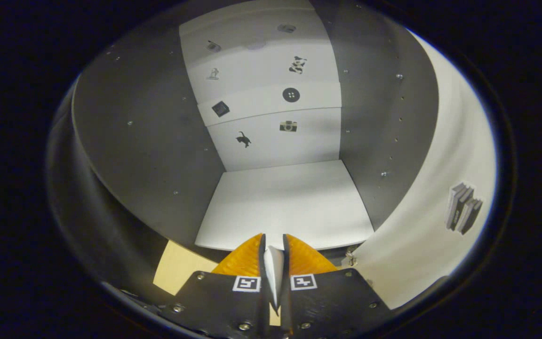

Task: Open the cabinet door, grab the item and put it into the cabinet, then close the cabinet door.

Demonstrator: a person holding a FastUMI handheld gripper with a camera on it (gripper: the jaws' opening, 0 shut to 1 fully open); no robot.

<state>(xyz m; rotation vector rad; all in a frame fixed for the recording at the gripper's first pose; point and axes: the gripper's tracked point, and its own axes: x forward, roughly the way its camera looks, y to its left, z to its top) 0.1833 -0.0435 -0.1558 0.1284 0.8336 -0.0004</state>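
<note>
Clamped between the claw [273, 249] fingers is a thin white flat item [273, 268], held just before the white bottom shelf [285, 202] of the grey-walled cabinet [144, 141], whose white door [421, 226] stands open; placing it inside and shutting the door remain

The handheld two-finger gripper [273, 256] is a chunky bit of kit: two ribbed, wedge-shaped fingers [245, 261] that curve in toward each other at the tips, standing close together with just a thin slit between them. Each one is bolted onto a flat black mounting plate [219, 301] with a slightly grainy finish and a few small silver screws [177, 308] along its edges. Each plate also carries a small square black-and-white fiducial marker [246, 284] right behind its finger.
</note>
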